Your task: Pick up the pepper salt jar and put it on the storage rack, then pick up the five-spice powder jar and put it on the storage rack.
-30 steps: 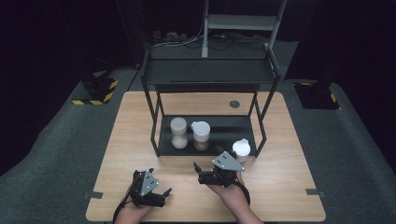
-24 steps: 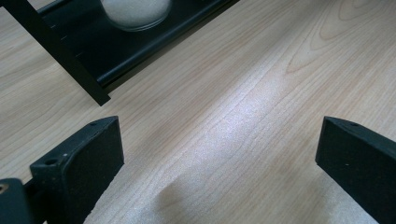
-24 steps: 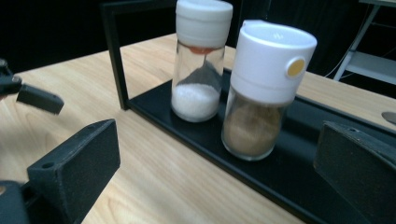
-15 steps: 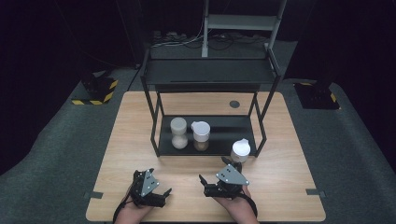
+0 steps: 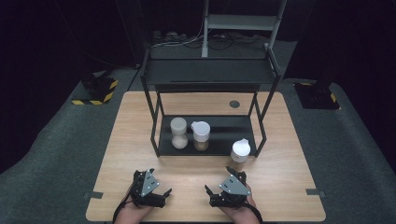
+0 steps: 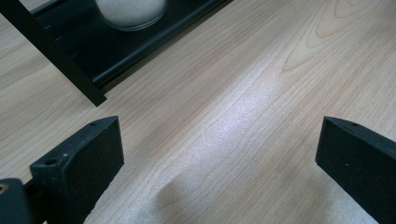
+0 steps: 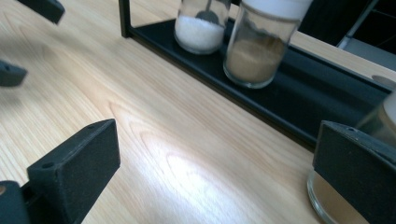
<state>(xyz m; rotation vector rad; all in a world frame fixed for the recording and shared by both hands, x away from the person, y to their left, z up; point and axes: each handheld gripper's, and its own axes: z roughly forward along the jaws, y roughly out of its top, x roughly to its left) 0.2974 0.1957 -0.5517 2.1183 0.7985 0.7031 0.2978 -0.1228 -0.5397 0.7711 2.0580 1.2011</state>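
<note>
Two grippers rest low at the near edge of a wooden worktop (image 5: 140, 121), each held in a person's hand, both with fingers spread wide and nothing between them. From above, the left gripper (image 5: 161, 194) sits at the near left, and the right gripper (image 5: 219, 185) sits near the middle, angled toward a white-lidded jar (image 5: 240, 155) of brown powder. That jar stands on the worktop just in front of a black rack (image 5: 210, 74), by the rack's right front leg and just beyond the right gripper.

On the rack's low shelf stand a jar of white grains (image 5: 179, 133) and, just beside it, a second brown jar (image 5: 201, 136) with a white lid. The right gripper view shows the near jar (image 7: 327, 205) at the lower right, partly hidden behind one finger (image 7: 359, 172), with the shelf's two jars farther off. The left gripper view shows bare wood between its fingers (image 6: 79, 163) and the base of the white-grain jar (image 6: 130, 9) on the shelf at the top.
</note>
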